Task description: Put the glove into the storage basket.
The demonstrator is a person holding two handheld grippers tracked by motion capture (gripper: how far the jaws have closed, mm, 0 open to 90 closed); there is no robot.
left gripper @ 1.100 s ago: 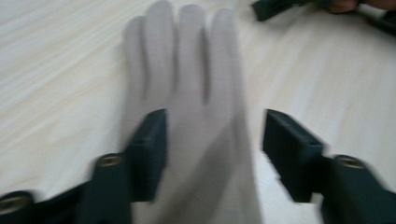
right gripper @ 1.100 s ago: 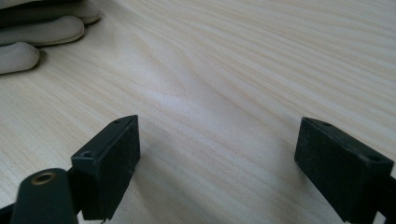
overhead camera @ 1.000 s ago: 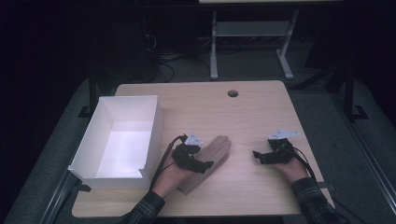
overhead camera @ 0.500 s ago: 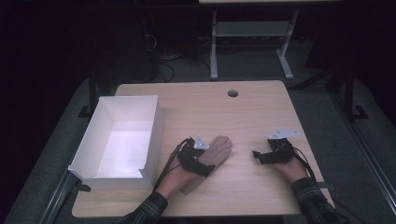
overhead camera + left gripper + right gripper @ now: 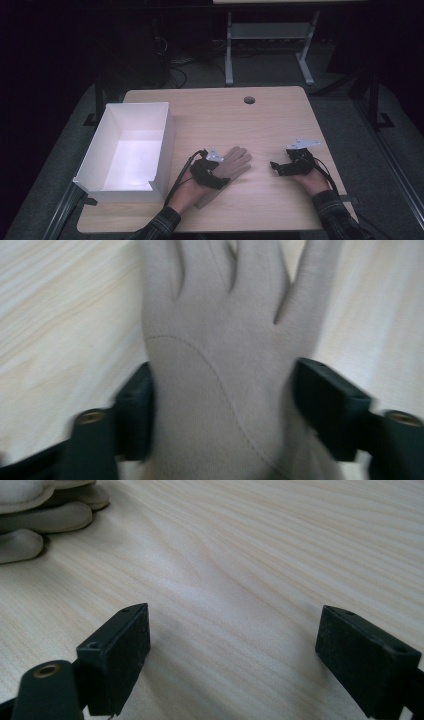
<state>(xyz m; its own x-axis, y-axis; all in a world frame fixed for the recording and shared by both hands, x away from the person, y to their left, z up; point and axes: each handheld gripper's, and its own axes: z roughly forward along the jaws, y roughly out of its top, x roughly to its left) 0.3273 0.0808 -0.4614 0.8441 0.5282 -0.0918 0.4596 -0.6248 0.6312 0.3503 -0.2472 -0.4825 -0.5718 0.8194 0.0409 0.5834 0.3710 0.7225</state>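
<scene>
Left gripper view: left gripper has just been closing its jaws, glove between them. Both black pads sit against glove's sides at palm, squeezing it. Glove fingers point away, up picture. High view: left gripper over glove, lying flat on table near front middle. Glove long way runs slanted, cuff toward person, fingers toward far right. White box just left. Right gripper well apart at right, jaws spread wide, holding nothing, low over bare wood.

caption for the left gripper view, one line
Left gripper jaws closing on the palm of a beige glove lying on the wooden table.
</scene>
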